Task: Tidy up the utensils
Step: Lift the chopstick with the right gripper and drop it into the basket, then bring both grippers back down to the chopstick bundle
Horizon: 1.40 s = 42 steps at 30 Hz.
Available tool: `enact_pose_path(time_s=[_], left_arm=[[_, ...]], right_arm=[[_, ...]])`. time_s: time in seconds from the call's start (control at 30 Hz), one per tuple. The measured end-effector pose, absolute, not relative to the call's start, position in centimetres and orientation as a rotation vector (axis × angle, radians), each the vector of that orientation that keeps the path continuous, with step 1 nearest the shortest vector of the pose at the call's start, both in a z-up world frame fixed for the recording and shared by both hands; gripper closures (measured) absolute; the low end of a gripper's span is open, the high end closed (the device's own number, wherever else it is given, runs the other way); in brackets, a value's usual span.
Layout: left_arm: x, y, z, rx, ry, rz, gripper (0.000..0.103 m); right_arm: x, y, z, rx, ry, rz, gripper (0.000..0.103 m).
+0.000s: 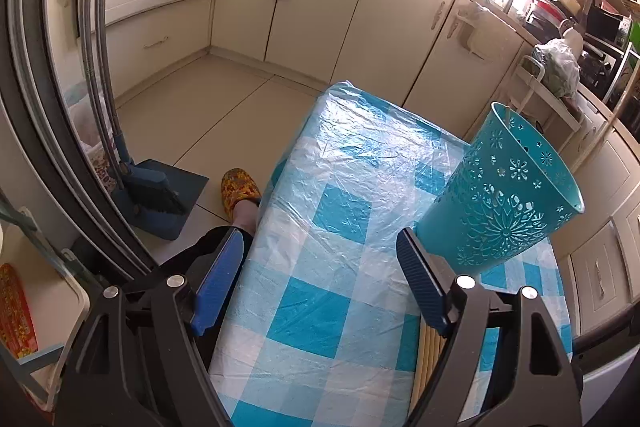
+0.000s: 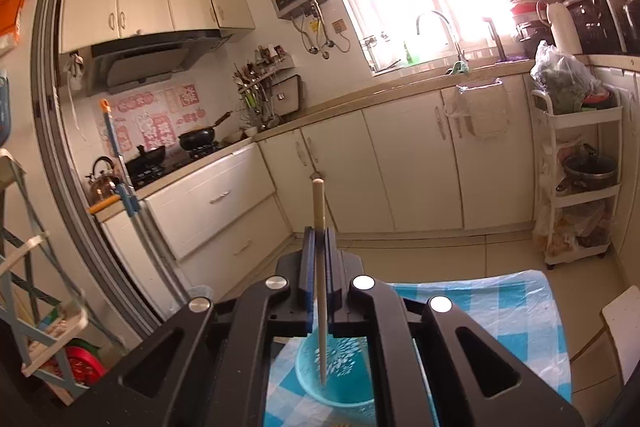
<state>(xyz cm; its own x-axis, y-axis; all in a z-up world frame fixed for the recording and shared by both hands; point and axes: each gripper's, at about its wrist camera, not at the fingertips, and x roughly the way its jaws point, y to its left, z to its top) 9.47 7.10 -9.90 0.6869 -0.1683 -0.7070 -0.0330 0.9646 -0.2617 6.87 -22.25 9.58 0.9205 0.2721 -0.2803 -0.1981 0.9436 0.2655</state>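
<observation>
**Claw on the right pinches one chopstick above the cup**

Right claw (image 2: 319, 227) is clamped on a single chopstick (image 2: 320, 267), which stands nearly upright between the pads: its blunt end sticks out beyond the fingertips, and its thin end hangs below the claw, over the mouth of the teal cup (image 2: 320, 383). I judge the next step to be lowering that tip into the cup.

What could go wrong: the chopstick is held at one narrow spot, so it may pivot in the pads and catch on the rim instead of going in. The cup looks light and tall; a sideways knock could tip it on the slick plastic cover of the checked worktop (image 1: 320, 307).

Left claw (image 1: 320, 279) stands wide open and holds nothing. From it, the teal cup (image 1: 504, 195) is just ahead and to the right, beyond the right fingertip and apart from it. More chopsticks (image 1: 430, 359) lie on the worktop directly under that same finger, close in to the claw's base. If I close this claw here, it would grasp only air.
</observation>
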Motion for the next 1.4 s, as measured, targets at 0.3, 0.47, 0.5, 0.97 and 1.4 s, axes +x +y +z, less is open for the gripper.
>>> enact_pose_path(time_s=[0.3, 0.47, 0.5, 0.97, 1.4], left_arm=[[9.2, 6.8, -10.2, -0.252, 0.827, -0.088, 0.027], [9.0, 6.4, -10.2, -0.242, 0.837, -0.094, 0.027], [8.9, 6.3, -10.3, -0.238, 0.839, -0.095, 0.027], [7.8, 5.8, -10.3, -0.197, 0.852, -0.102, 0.024], [6.3, 4.8, -11.2, -0.122, 0.899, -0.108, 0.023]], right_arm=[[11.8, -21.5, 3.5, 0.131, 0.526, 0.182, 0.098], [13.2, -21.6, 1.2, 0.138, 0.636, 0.181, 0.098], [13.4, -21.6, 0.8, 0.135, 0.651, 0.181, 0.098], [3.0, -21.6, 0.3, 0.212, 0.555, 0.111, 0.075], [4.7, -17.8, -12.4, 0.204, 0.912, 0.075, 0.085]])
